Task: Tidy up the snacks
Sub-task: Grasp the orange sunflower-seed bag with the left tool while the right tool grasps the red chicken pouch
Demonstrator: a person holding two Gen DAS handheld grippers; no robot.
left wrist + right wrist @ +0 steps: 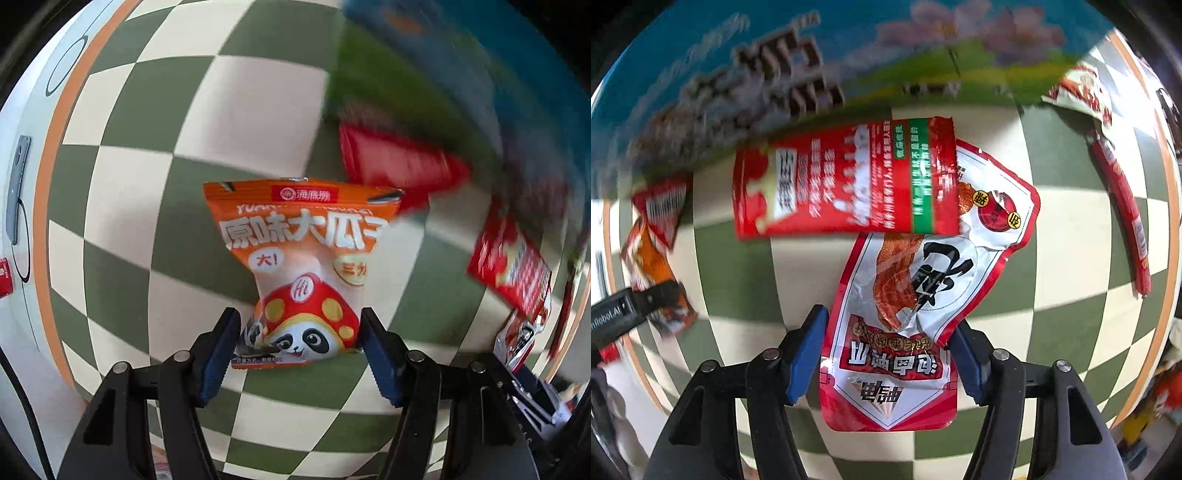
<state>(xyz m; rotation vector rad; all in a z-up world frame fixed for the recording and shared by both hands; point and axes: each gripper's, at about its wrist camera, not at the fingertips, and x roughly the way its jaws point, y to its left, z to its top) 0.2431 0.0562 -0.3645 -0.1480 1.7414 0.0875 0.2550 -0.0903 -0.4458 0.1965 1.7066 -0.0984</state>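
Note:
My left gripper [300, 343] is shut on an orange sunflower-seed packet with a panda [303, 258], holding it by its lower end above the checked cloth. My right gripper [889, 347] is shut on a white and red duck-snack pouch [908, 317], whose far end lies under a red sachet [846, 181] on the cloth. In the right wrist view the left gripper's finger [646, 299] and its orange packet [653, 273] show at the left edge.
A green and cream checked cloth [229, 110] covers a round table with an orange rim [48, 184]. A large blue and green snack box [775, 55] stands at the back. A red packet [399, 162], a red sausage stick [1123, 218] and other packets lie around.

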